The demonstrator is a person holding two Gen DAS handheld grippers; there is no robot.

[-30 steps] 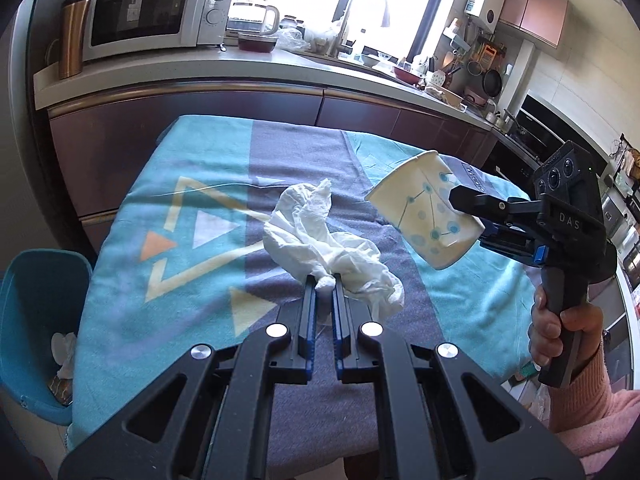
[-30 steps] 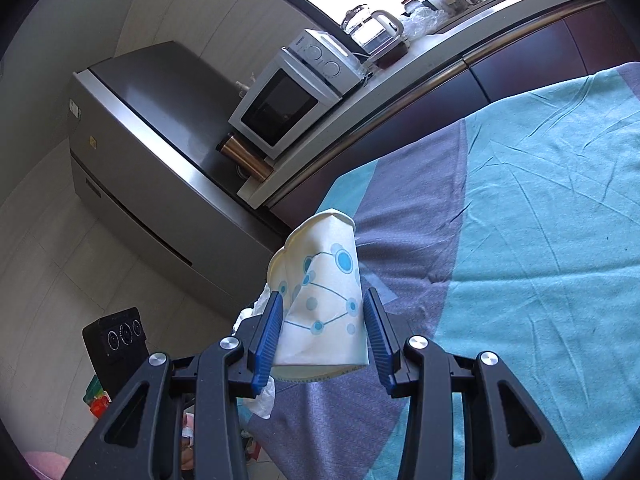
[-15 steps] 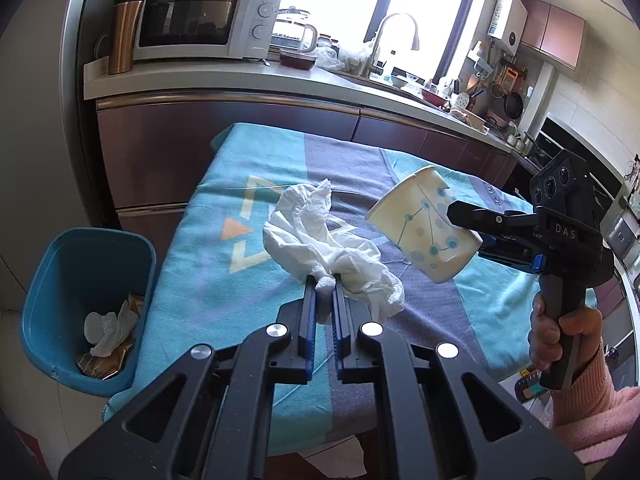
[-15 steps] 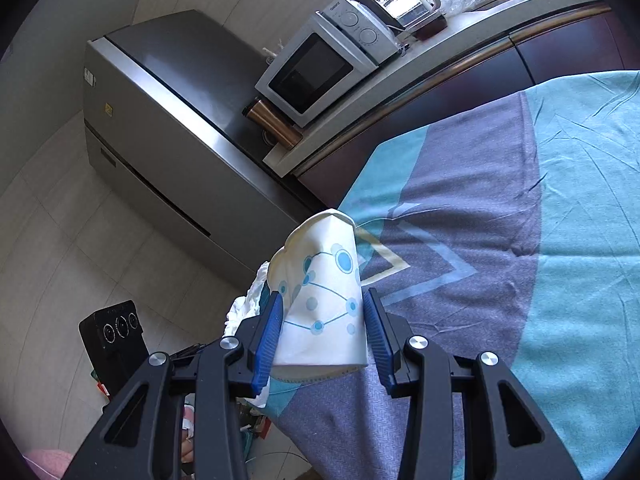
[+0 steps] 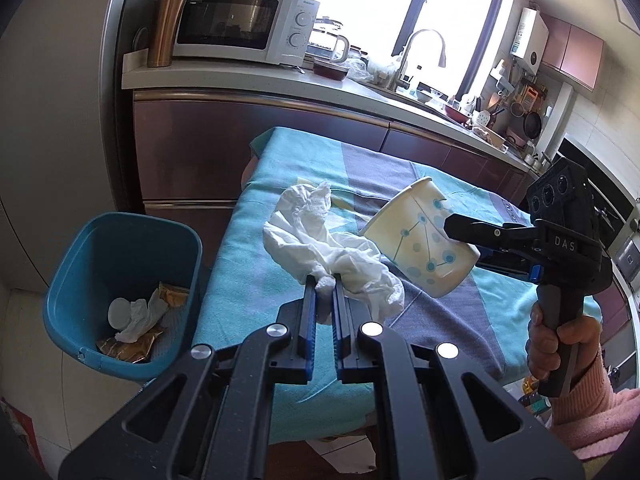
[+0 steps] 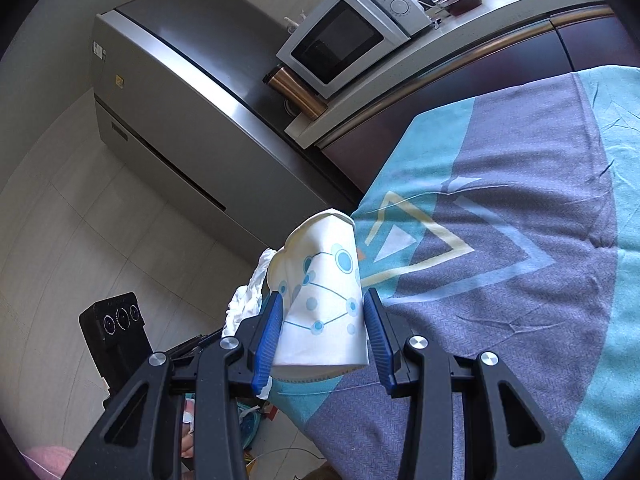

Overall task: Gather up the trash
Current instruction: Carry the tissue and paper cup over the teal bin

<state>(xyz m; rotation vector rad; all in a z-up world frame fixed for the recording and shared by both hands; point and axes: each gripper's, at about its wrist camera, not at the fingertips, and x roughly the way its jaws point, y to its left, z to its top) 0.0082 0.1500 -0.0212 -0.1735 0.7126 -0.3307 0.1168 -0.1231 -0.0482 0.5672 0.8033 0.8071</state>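
My left gripper [image 5: 323, 280] is shut on a crumpled white tissue [image 5: 320, 240], held in the air over the left edge of the cloth-covered table [image 5: 256, 272]. A dented white paper cup [image 6: 324, 300] with a blue dot pattern is squeezed between the pads of my right gripper [image 6: 323, 304]. In the left wrist view the cup [image 5: 420, 240] hangs just right of the tissue, its mouth tilted up and left. A blue trash bin [image 5: 116, 292] stands on the floor to the lower left of the table, with tissue and wrappers inside. The tissue [image 6: 248, 296] peeks out behind the cup.
A counter [image 5: 248, 80] with a microwave [image 5: 236, 24], a copper tumbler [image 5: 164, 28] and a kettle runs behind the table. A grey fridge [image 6: 180, 112] stands at the left. A hand in a pink sleeve [image 5: 592, 404] holds the right gripper's handle.
Both grippers have moved left along the table with the tissue and the cup still held. The blue bin has come into fuller view at the lower left.
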